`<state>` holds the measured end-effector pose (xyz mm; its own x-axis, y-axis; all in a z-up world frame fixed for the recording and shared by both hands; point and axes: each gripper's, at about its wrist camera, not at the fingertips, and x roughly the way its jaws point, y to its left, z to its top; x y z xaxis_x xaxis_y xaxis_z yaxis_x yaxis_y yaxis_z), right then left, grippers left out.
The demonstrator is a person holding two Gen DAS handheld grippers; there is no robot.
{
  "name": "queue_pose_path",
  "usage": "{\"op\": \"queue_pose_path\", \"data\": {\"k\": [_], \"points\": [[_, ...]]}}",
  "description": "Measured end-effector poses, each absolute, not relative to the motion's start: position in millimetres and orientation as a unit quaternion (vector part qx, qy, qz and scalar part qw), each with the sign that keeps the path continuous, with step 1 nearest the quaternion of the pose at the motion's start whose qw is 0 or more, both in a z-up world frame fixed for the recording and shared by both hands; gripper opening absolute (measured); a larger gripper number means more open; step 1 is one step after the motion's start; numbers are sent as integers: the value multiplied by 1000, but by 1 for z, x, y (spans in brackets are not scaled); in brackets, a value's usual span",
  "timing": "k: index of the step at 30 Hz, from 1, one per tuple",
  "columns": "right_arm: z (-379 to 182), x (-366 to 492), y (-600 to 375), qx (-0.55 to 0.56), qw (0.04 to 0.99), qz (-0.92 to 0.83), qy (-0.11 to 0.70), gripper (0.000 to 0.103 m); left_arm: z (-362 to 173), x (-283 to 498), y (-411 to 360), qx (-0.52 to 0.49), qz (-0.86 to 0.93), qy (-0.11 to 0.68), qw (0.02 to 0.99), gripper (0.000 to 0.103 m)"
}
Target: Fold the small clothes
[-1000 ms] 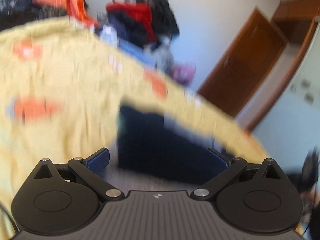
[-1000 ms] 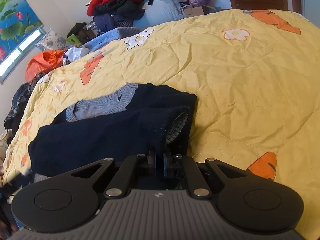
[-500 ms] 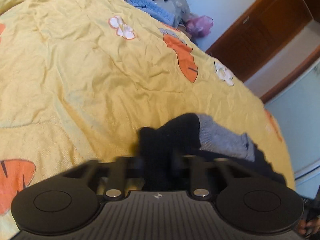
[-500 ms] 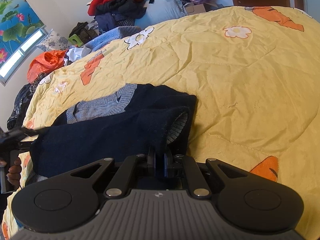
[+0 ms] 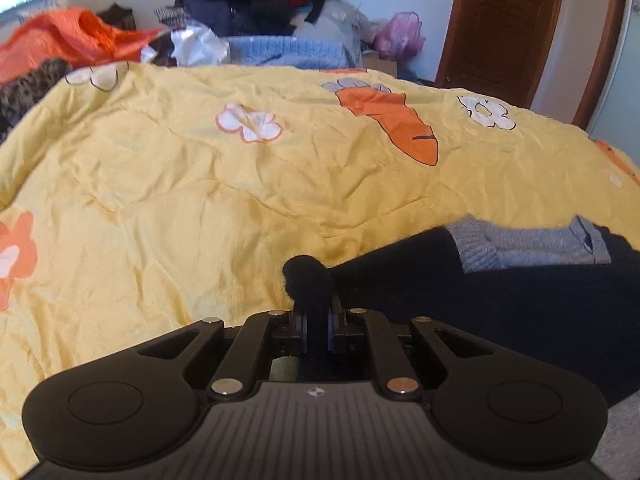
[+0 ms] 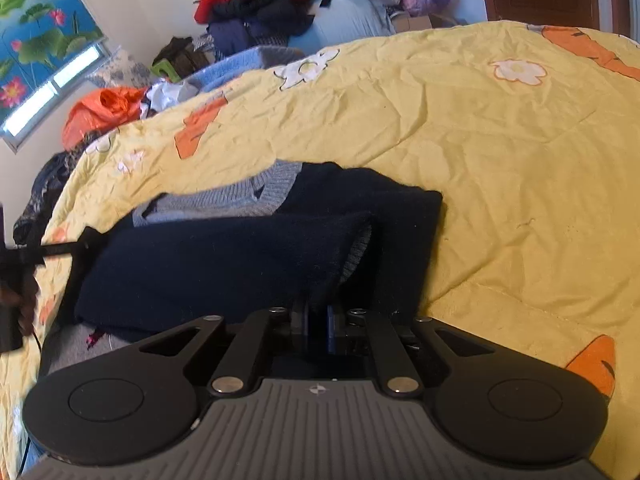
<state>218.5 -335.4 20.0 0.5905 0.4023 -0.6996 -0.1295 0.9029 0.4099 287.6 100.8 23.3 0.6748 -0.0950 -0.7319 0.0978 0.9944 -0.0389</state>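
Sweater (image 6: pixel 224 264): dark navy knit with grey collar, half-folded near front edge of yellow quilt (image 6: pixel 500 168). Soft, limp, fairly thick; likely light enough to lift by two corners, but sure to sag and stretch between grips. Fuzzy surface, so little risk of slipping. Best taken at corners or hem, through all layers, pulled taut before folding over. Left gripper (image 5: pixel 317 330) clamped on bunched corner of knit. Right gripper (image 6: pixel 318 328) just eased apart slightly, dark cloth between pads; whether pinched there, cannot tell.
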Motion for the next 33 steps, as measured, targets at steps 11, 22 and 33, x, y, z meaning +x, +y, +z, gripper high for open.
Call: {"op": "queue_pose_path", "data": {"k": [11, 22, 33], "points": [[38, 239, -325, 145, 898, 123, 397, 55, 78, 215, 56, -36, -84, 253, 963, 78], [25, 234, -291, -8, 921, 87, 380, 14, 7, 223, 40, -20, -83, 320, 943, 79], [43, 201, -270, 12, 942, 102, 319, 45, 7, 225, 36, -13, -80, 320, 944, 81]]}}
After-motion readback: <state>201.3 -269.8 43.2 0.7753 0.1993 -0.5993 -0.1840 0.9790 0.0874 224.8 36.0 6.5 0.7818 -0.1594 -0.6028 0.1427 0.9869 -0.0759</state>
